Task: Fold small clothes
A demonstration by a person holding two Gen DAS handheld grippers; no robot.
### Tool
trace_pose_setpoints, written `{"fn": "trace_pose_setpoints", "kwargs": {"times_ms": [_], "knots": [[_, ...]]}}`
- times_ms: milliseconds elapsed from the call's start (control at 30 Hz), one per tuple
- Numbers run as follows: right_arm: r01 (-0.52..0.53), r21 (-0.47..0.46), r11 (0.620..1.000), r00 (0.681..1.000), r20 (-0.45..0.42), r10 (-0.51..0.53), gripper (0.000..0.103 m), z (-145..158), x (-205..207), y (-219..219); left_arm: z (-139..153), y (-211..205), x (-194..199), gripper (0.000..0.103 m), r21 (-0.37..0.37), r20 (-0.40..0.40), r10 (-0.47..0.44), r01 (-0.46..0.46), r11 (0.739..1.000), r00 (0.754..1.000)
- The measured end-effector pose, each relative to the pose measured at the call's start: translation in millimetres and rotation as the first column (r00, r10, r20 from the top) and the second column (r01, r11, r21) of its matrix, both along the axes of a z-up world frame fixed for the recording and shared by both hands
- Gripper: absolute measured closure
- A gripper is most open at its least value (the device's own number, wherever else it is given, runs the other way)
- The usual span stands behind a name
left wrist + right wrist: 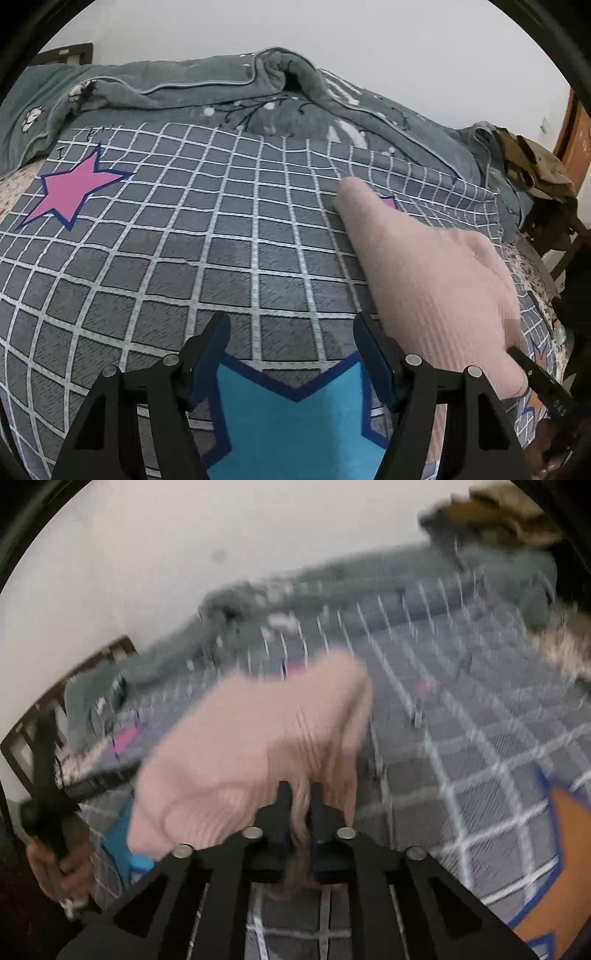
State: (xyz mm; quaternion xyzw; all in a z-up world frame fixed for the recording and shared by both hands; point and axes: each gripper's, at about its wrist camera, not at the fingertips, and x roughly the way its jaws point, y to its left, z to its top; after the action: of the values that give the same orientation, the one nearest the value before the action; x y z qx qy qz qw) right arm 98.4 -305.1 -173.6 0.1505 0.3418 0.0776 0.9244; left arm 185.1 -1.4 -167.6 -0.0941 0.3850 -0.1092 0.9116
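A pale pink ribbed garment (pixel 424 266) lies on the grey checked bed sheet (pixel 221 240), to the right of my left gripper (pixel 293 336). That gripper is open above a blue star print, with nothing between its fingers. In the blurred right wrist view my right gripper (pixel 301 797) is shut on the near edge of the pink garment (pixel 251 746), which is lifted and bunched in front of it. The garment's far end trails onto the sheet (pixel 461 738). A hand (pixel 62 871) holds the left gripper's black frame (pixel 44 775) at the far left.
A grey-green blanket (pixel 184 88) is bunched along the back of the bed by the white wall. A wooden headboard (pixel 74 686) stands at the left. Brown clothing (pixel 535 166) is piled on a chair past the bed's right edge.
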Motion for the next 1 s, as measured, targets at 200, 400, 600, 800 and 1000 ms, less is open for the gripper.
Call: {"fn": "trace_pose_setpoints", "kwargs": {"times_ms": [200, 400, 600, 800, 1000], "knots": [[-0.014, -0.012, 1.0, 0.997, 0.082, 0.015, 0.065, 38.3, 9.8, -1.7, 3.8, 0.9, 3.6, 0.036, -0.027, 0.027, -0.002, 0.003, 1.0, 1.0], [-0.015, -0.048, 0.999, 0.997, -0.076, 0.011, 0.055, 26.2, 75.8, 5.9, 1.9, 6.2, 14.4, 0.036, -0.046, 0.03, 0.025, -0.023, 0.999, 0.999], [-0.067, 0.023, 0.997, 0.994, 0.091, 0.065, 0.081, 28.1, 52.2, -10.8, -3.3, 7.9, 18.5, 0.036, -0.041, 0.021, 0.038, -0.037, 0.998, 0.999], [-0.014, 0.032, 0.999, 0.999, -0.048, 0.015, 0.059, -4.9, 64.4, -26.4, -6.6, 6.1, 20.2, 0.036, -0.076, 0.0, 0.022, -0.022, 0.997, 1.0], [-0.023, -0.004, 1.0, 0.999, 0.042, 0.023, 0.056, 29.6, 24.9, -26.0, -0.7, -0.4, 13.0, 0.036, -0.069, 0.034, -0.008, 0.01, 0.998, 0.999]]}}
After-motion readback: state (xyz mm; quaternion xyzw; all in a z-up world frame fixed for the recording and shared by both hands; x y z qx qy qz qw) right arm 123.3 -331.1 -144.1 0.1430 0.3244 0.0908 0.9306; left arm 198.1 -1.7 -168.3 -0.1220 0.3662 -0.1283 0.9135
